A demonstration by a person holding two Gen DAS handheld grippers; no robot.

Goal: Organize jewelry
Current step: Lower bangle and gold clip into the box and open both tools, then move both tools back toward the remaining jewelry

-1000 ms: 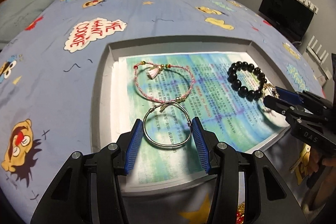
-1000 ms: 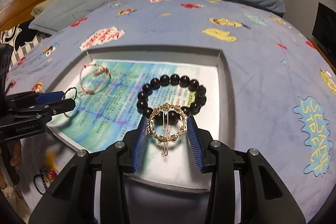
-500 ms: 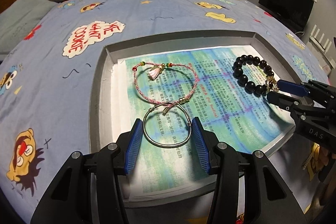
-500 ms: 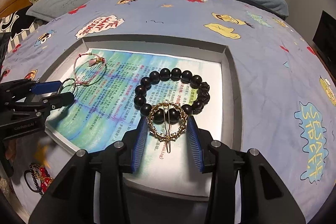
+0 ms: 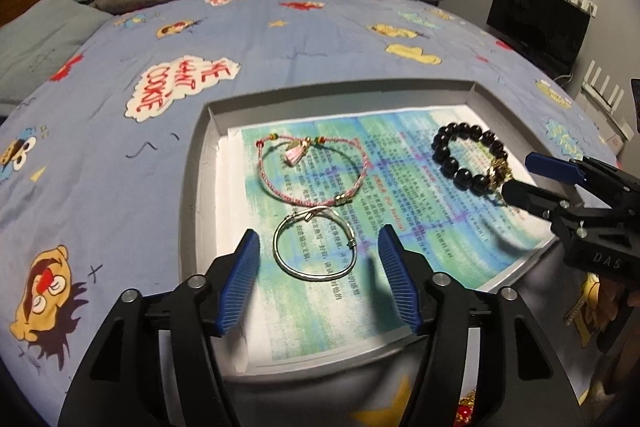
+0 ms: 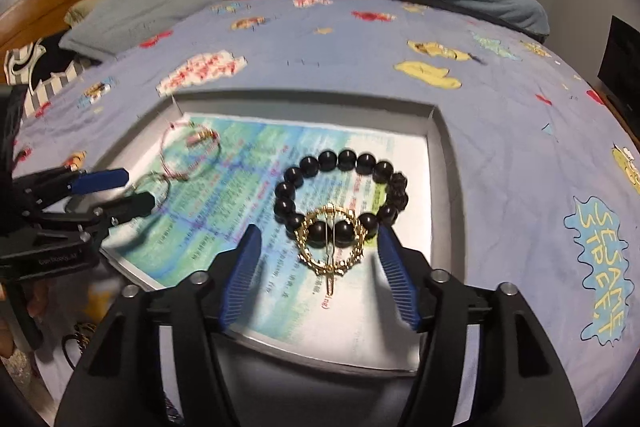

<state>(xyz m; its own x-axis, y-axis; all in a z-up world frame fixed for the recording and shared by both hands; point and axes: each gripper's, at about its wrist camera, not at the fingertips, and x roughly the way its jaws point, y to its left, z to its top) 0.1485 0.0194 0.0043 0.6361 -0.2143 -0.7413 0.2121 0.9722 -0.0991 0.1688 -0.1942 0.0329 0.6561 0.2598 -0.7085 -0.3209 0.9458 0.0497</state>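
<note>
Both grippers have spread their jaws since a second ago: earlier the blue pads pressed the rings' sides, now a gap shows on each side.

Left gripper [image 5: 318, 247]: jaws wide, nothing held. Silver bangle [image 5: 315, 247] lies flat on the paper between the pads, apart from both, a bit nearer the left pad. Just past its far edge, pink cord bracelet [image 5: 314, 171] with a small tassel, its clasp end touching or nearly touching the bangle; cannot tell which. Farther right on the same sheet, black bead bracelet [image 5: 468, 157].

Right gripper [image 6: 319, 245]: jaws wide, nothing held. Gold ring hair clip [image 6: 330, 243] sits between the pads, clear of both, its pin pointing toward the camera. Clip overlaps the near beads of the black bead bracelet, resting on them. In the left wrist view the right gripper's tips sit at the bracelet's right edge and only a bit of gold shows there.

All four pieces lie on a printed blue-green paper sheet [image 5: 420, 227] inside a shallow grey tray [image 5: 192, 187]. Tray rests on a blue cartoon-print bedspread [image 5: 120, 155]. Right wrist view is motion-blurred on its left side, where the left gripper shows over the tray's near-left corner. More jewelry off the tray near the bed edge, too blurred to name.
</note>
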